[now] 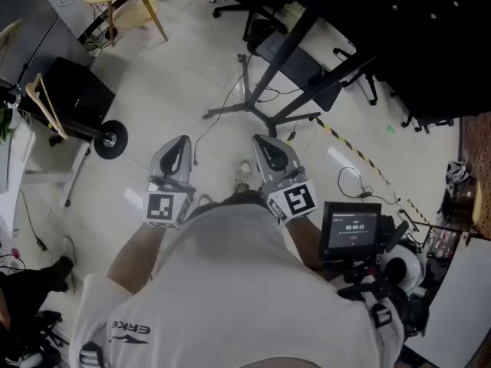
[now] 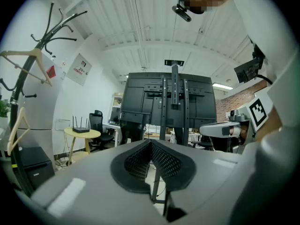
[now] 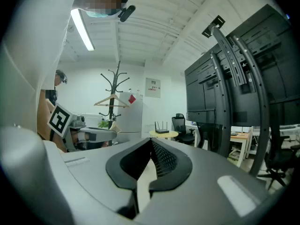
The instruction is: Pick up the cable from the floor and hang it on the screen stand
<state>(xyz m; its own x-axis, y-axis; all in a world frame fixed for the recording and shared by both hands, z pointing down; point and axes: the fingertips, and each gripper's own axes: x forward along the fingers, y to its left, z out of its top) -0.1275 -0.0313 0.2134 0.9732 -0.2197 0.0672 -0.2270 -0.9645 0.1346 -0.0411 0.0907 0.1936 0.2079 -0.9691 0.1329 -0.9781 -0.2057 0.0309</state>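
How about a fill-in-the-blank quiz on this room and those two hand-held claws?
1. The left gripper and the right gripper both have their jaws ___, with nothing between them.
2. A thin cable lies on the ___ near the legs of the screen stand.
3. The router stands on a round ___ table.

Missing words: shut; floor; yellow.

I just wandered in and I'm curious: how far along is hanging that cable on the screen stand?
Nothing looks done yet. The cable lies on the floor by the base of the screen stand. Nothing is in hand: the left gripper and right gripper are both shut and empty. Picking it up and hanging it are both left.
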